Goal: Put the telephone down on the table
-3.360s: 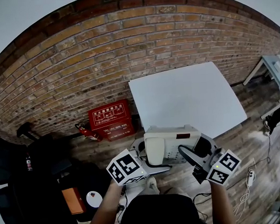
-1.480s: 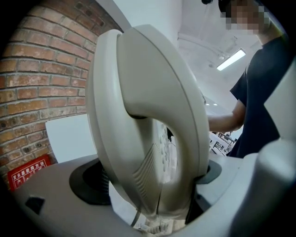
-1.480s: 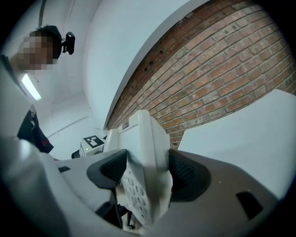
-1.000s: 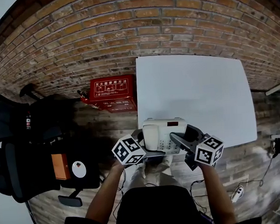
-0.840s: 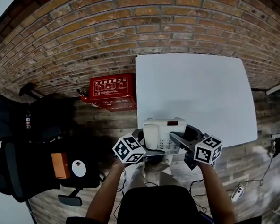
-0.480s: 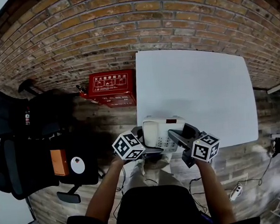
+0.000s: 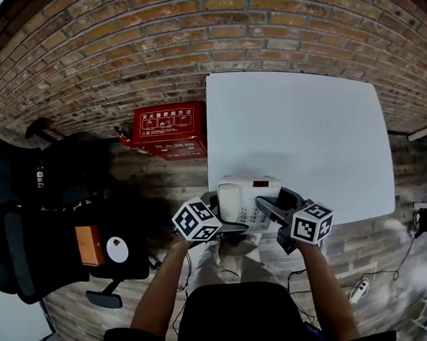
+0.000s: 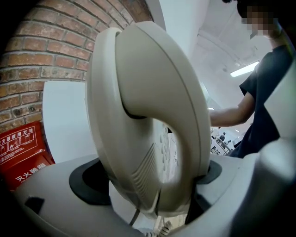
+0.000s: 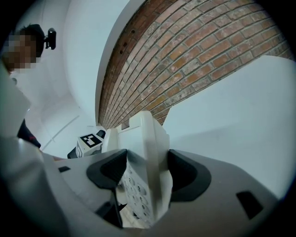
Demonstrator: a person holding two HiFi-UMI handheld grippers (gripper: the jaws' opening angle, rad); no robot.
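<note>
A cream desk telephone (image 7: pixel 247 199) with its handset on the left hangs at the near edge of the white table (image 7: pixel 298 132), held between both grippers. My left gripper (image 7: pixel 218 218) is shut on the telephone's handset side; in the left gripper view the handset (image 8: pixel 148 115) fills the frame between the dark pads. My right gripper (image 7: pixel 270 212) is shut on the keypad side, and the right gripper view shows the telephone body (image 9: pixel 145 171) clamped between its pads, keys facing down-left. I cannot tell whether the telephone's base touches the table.
A brick wall (image 7: pixel 191 45) runs behind the table. A red box (image 7: pixel 168 129) stands on the wooden floor left of the table. Black office chairs (image 7: pixel 44 234) stand at the far left. Cables (image 7: pixel 365 286) lie on the floor at the lower right.
The telephone and both grippers have moved forward toward the table's near edge; the view has shifted so the table sits squarely ahead. Both grips are unchanged.
</note>
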